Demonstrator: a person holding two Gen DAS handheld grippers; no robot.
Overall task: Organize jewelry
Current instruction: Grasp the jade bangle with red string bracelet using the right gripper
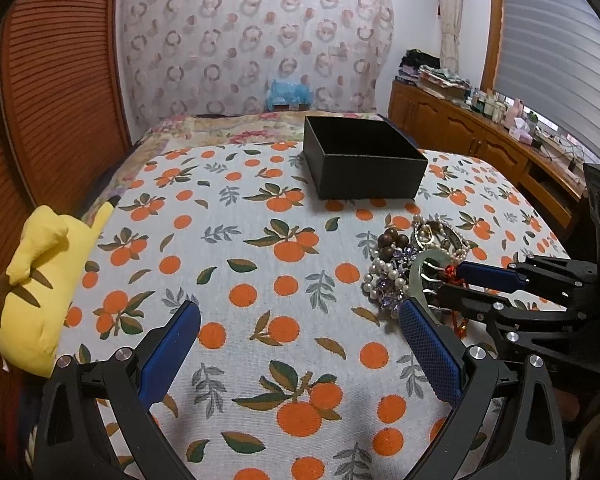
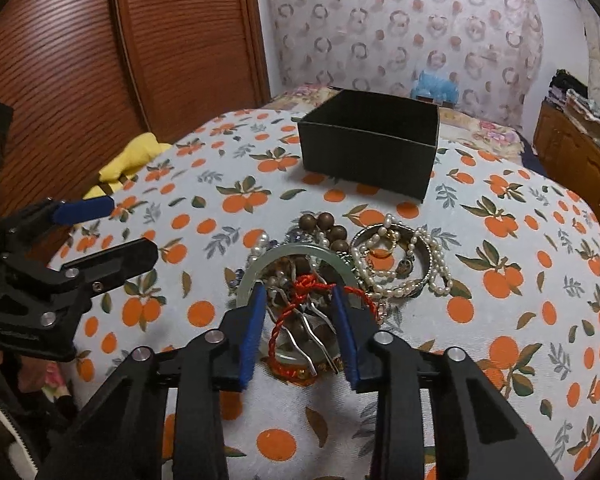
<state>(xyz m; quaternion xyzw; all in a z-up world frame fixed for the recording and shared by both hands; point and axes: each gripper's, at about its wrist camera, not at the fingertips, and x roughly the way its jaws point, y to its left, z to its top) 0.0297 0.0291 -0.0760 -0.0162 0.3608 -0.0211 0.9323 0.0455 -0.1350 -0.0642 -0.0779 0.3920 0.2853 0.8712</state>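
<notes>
Behind jewelry pile (image 2: 340, 268), black box (image 2: 370, 146), yellow plush (image 1: 40, 296)

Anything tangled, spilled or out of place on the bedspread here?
Yes: the jewelry lies in one tangled heap beside the black box, pearl strands, wooden beads, bangles and red cord intertwined. The box itself stands upright.

Tangled jewelry pile (image 2: 340, 276) lies before open black box (image 2: 368, 148).
</notes>
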